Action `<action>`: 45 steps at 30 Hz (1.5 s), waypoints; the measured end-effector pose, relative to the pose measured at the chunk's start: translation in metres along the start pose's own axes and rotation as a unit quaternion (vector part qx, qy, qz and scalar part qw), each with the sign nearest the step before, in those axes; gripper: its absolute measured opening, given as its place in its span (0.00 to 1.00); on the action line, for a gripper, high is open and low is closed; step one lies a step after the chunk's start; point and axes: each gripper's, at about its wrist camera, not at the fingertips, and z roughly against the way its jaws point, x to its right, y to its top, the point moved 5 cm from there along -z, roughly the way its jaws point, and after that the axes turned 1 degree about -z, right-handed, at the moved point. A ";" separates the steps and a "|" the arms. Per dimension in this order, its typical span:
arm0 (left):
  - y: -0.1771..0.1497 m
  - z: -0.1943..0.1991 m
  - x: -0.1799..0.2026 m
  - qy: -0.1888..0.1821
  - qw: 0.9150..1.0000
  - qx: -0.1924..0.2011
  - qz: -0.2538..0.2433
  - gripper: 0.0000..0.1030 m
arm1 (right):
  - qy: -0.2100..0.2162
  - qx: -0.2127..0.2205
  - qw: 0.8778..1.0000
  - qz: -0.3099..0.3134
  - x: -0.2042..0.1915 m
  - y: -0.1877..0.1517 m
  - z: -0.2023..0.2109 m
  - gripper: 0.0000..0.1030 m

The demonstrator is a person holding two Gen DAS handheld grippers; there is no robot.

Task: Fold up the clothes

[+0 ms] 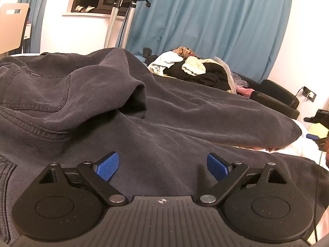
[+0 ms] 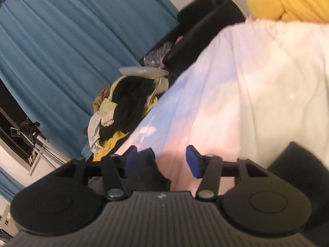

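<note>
Left claw [image 1: 162, 165] open over dark trousers [image 1: 144, 113].

No text, brand or number could be read in either view. A tiny pale line of print sat on the dark garment [image 1: 82, 94] near a seam, too small to make out. A small crosshair mark stood on the left gripper [image 1: 162, 165] body.

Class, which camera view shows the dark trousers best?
The left wrist view: the dark trousers fill it, showing pocket stitching and a leg stretched right across the bed. The right wrist view shows only a small, blurred dark scrap near its gripper, over white bedding.
</note>
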 end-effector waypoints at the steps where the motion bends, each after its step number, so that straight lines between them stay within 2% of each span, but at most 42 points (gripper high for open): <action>1: 0.000 0.001 0.000 -0.001 1.000 0.000 0.001 0.91 | 0.005 -0.007 1.000 -0.012 -0.002 -0.005 0.007 0.61; 4: 0.001 0.005 0.000 -0.005 1.000 0.002 0.004 0.91 | 0.037 -0.058 0.996 -0.059 -0.008 -0.024 0.014 0.66; 7: 0.001 0.008 -0.002 -0.006 1.000 0.003 0.008 0.91 | 0.041 -0.124 0.987 -0.098 -0.004 -0.050 0.002 0.66; 9: 0.001 0.008 -0.004 -0.005 1.000 0.003 0.013 0.91 | 0.033 -0.150 0.983 -0.100 -0.001 -0.060 -0.011 0.66; 12: 0.001 0.007 -0.004 -0.005 1.000 0.002 0.019 0.91 | 0.073 -0.196 0.972 -0.106 -0.004 -0.074 -0.037 0.66; 14: 0.001 0.005 -0.005 -0.004 1.000 0.002 0.018 0.91 | 0.096 -0.180 0.974 -0.098 -0.009 -0.073 -0.048 0.65; 18: -0.001 0.003 -0.004 0.001 1.000 0.002 0.015 0.91 | 0.076 -0.176 0.976 -0.104 -0.002 -0.077 -0.071 0.61; 19: 0.000 0.003 -0.005 0.002 1.000 0.002 0.018 0.91 | 0.075 -0.174 0.977 -0.094 -0.003 -0.077 -0.073 0.44; 20: 0.000 0.002 -0.006 0.003 1.000 0.003 0.020 0.91 | 0.081 -0.170 0.979 -0.079 -0.005 -0.075 -0.074 0.13; 23: 0.000 0.005 -0.008 0.002 1.000 0.005 0.028 0.91 | 0.102 -0.120 0.986 -0.049 -0.025 -0.055 -0.059 0.08; 26: 0.000 0.006 -0.009 0.000 1.000 0.008 0.029 0.91 | 0.131 -0.029 0.990 0.034 -0.068 -0.025 -0.025 0.07; 28: 0.000 0.005 -0.008 -0.003 1.000 0.006 0.028 0.91 | 0.118 0.023 0.991 0.064 -0.081 -0.006 -0.007 0.07; 30: -0.001 0.006 -0.007 -0.004 1.000 0.005 0.027 0.91 | 0.080 0.046 0.994 0.060 -0.072 0.008 0.003 0.08; 32: -0.001 0.006 -0.006 -0.003 1.000 0.003 0.026 0.91 | 0.008 0.019 0.998 0.053 -0.038 0.007 -0.008 0.08; 34: 0.000 0.005 -0.006 -0.002 1.000 0.001 0.025 0.91 | -0.030 -0.037 0.999 -0.021 0.008 -0.003 -0.024 0.09; 36: -0.001 0.005 -0.005 -0.001 1.000 -0.001 0.022 0.91 | -0.017 -0.070 0.992 -0.106 0.045 -0.011 -0.030 0.11; 40: -0.001 0.004 -0.003 0.001 1.000 -0.003 0.015 0.91 | 0.030 -0.068 0.980 -0.182 0.064 -0.008 -0.031 0.43; 41: -0.001 0.004 -0.003 0.002 1.000 -0.003 0.014 0.91 | 0.039 -0.064 0.977 -0.199 0.067 -0.007 -0.029 0.47; 45: -0.002 0.003 -0.001 0.004 1.000 -0.004 0.007 0.91 | 0.011 -0.050 0.977 -0.205 0.085 -0.002 -0.025 0.51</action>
